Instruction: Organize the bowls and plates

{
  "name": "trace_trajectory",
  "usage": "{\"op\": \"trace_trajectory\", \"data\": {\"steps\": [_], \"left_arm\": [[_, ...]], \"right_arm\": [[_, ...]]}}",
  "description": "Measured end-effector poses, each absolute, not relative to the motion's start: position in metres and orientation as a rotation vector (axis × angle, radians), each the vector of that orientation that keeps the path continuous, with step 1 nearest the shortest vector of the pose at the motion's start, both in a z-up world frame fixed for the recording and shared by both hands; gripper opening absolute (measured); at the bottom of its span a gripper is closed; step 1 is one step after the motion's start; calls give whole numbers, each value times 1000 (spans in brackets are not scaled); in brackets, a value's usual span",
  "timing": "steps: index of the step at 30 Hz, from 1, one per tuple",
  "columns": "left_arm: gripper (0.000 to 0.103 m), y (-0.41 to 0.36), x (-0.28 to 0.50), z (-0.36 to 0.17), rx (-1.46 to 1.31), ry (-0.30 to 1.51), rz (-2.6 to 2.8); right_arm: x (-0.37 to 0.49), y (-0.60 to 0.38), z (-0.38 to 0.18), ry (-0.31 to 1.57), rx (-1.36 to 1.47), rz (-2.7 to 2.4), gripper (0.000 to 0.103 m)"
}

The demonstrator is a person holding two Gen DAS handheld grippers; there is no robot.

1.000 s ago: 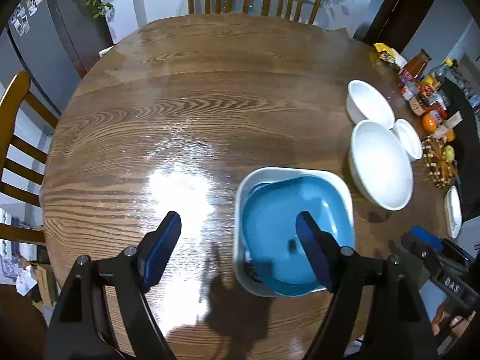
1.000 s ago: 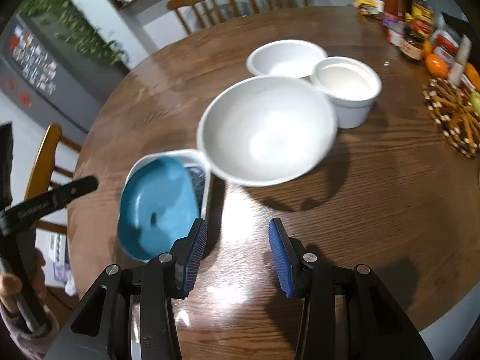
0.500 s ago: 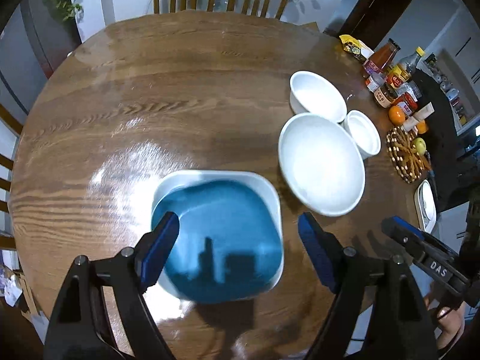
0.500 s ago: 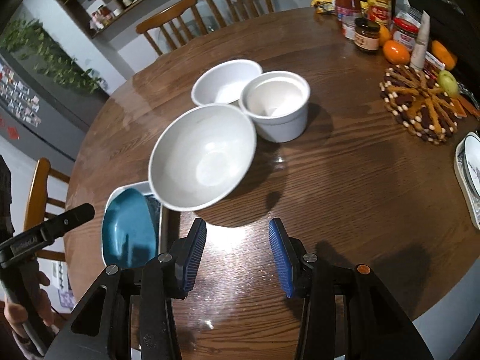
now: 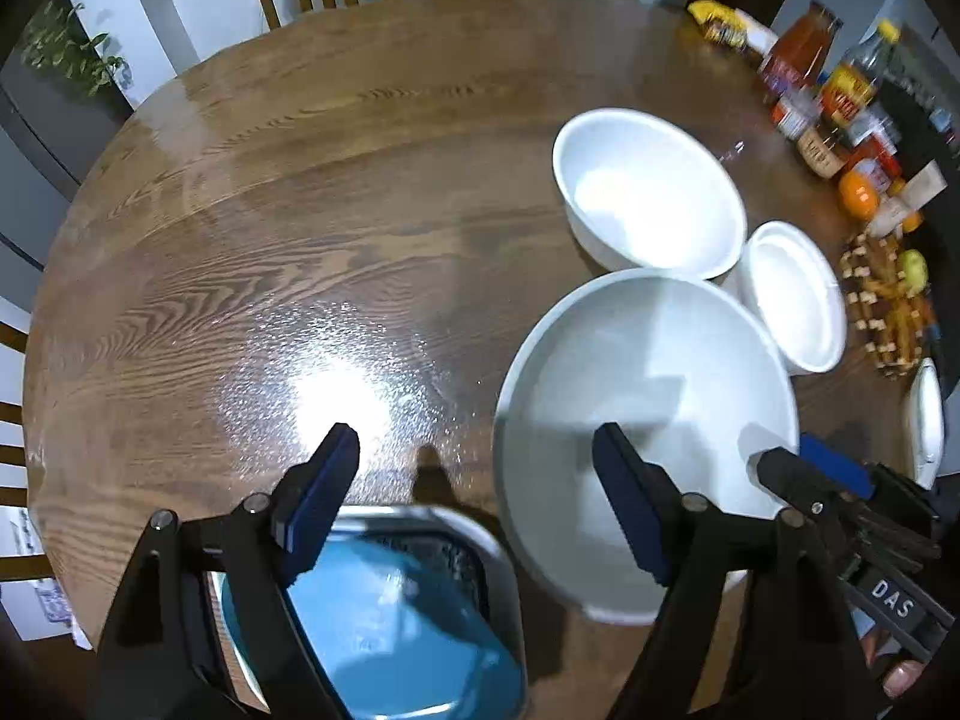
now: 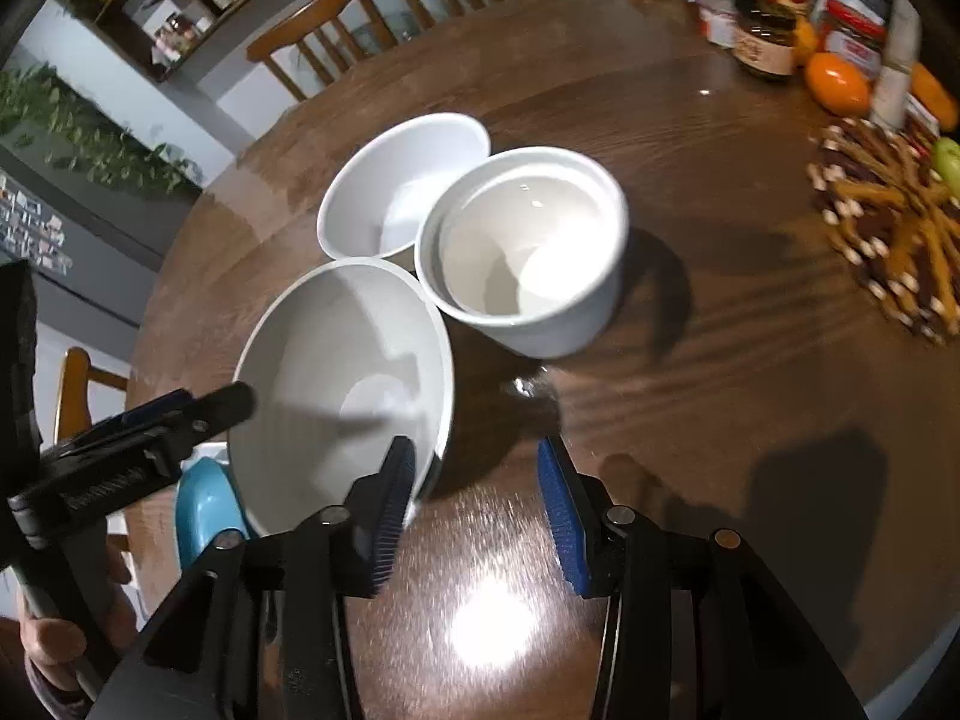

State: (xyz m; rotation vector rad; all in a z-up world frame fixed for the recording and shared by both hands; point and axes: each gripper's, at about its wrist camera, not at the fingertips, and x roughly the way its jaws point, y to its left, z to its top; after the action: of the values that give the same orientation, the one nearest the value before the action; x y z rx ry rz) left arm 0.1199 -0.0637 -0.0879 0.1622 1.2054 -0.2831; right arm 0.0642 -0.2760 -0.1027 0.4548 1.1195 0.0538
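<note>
My left gripper (image 5: pixel 477 495): jaws wide apart, just closing slightly, holding nothing | my right gripper (image 6: pixel 477 510): jaws partly apart, empty, left pad at the large white bowl (image 6: pixel 342 384) rim | bowl at 10 o'clock, blue plate (image 5: pixel 390 624) in white tray (image 5: pixel 480 546) at 6 o'clock.

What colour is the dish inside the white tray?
Blue dish, clearest in the left wrist view.

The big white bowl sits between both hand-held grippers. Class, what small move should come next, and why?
Probably slide the right hand-held gripper sideways so the big white bowl has its near rim between the fingers. One finger already overlaps that rim, both grippers are open and empty, and the left hand-held gripper hangs over the blue plate.
</note>
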Motion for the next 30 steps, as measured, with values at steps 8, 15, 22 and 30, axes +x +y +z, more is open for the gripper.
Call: {"op": "trace_trajectory", "data": {"steps": [8, 15, 22, 30], "left_arm": [[16, -74, 120, -102, 173, 1250, -337], [16, -83, 90, -82, 218, 1215, -392], [16, -94, 59, -93, 238, 1238, -453], [21, -104, 55, -116, 272, 1274, -440]], "right_arm": [[71, -275, -108, 1116, 499, 121, 8], [43, -282, -92, 1110, 502, 129, 8], [16, -294, -93, 1139, 470, 88, 8], [17, -294, -106, 1176, 429, 54, 8]]}}
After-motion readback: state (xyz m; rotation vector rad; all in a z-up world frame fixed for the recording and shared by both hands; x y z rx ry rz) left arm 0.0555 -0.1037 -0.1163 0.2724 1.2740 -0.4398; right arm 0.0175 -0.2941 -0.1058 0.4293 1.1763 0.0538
